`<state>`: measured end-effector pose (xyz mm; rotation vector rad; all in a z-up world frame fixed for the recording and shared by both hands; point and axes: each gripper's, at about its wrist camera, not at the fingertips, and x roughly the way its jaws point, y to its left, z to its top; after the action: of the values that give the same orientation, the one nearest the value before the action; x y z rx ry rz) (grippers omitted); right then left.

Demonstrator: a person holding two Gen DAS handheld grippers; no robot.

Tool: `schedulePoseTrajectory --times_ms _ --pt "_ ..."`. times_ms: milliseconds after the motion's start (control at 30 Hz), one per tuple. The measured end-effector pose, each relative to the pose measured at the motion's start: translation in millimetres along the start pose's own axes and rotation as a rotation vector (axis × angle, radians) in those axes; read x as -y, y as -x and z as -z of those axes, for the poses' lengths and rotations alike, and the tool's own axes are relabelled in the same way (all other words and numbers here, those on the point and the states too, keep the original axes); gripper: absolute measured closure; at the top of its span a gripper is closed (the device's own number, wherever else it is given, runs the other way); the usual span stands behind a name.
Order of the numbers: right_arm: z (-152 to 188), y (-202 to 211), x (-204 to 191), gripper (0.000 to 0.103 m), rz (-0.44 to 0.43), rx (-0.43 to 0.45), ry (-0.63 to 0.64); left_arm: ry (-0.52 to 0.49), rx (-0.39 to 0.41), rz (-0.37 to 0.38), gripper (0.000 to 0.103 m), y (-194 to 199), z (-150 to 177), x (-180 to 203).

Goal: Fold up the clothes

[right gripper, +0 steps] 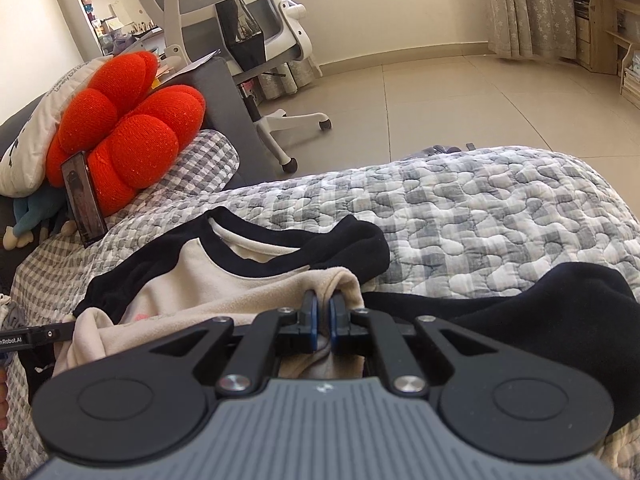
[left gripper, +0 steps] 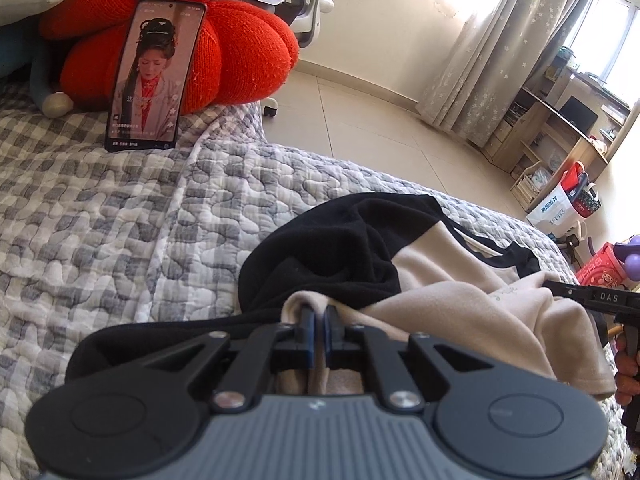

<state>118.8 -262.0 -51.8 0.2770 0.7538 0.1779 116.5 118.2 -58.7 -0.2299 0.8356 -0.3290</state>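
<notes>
Sweatshirt [left gripper: 460, 280] hem pinched between both hand-held grippers

Bright daylight throughout, entering through a curtained window [left gripper: 600, 32] at upper right of the left wrist view, where glass blows out to white. Soft, diffuse light on pale floor tiles [right gripper: 440, 92], with faint sheen and only gentle shadows. Black sleeves of the garment [right gripper: 560, 340] crushed to near featureless dark. Strong fisheye bending: walls and quilt [left gripper: 120, 208] curving toward edges, dark vignette in top corners. Close foreground slightly soft; far shelves small and hazy. No motion blur.
</notes>
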Motion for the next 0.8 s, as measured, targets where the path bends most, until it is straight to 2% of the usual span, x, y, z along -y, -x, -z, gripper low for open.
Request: schedulePoseTrajectory --times_ms 200,300,400,433,667,800 --pt "0 12 -4 0.085 0.000 -0.003 -0.008 0.025 -0.006 0.019 0.096 9 1 0" --pt "0 19 -5 0.065 -0.023 -0.003 -0.024 0.057 -0.012 0.039 0.087 16 0 0" --pt "1 29 -8 0.064 -0.028 0.004 -0.026 0.085 -0.013 0.067 0.071 25 1 -1" --pt "2 32 -9 0.064 -0.030 0.006 -0.029 0.087 -0.014 0.068 0.069 29 2 -1" --pt "13 57 -6 0.062 -0.050 0.005 -0.068 0.104 -0.036 0.068 0.067 50 10 -4" --pt "22 68 -6 0.061 -0.067 -0.013 -0.083 0.143 -0.050 0.092 0.067 58 17 -10"
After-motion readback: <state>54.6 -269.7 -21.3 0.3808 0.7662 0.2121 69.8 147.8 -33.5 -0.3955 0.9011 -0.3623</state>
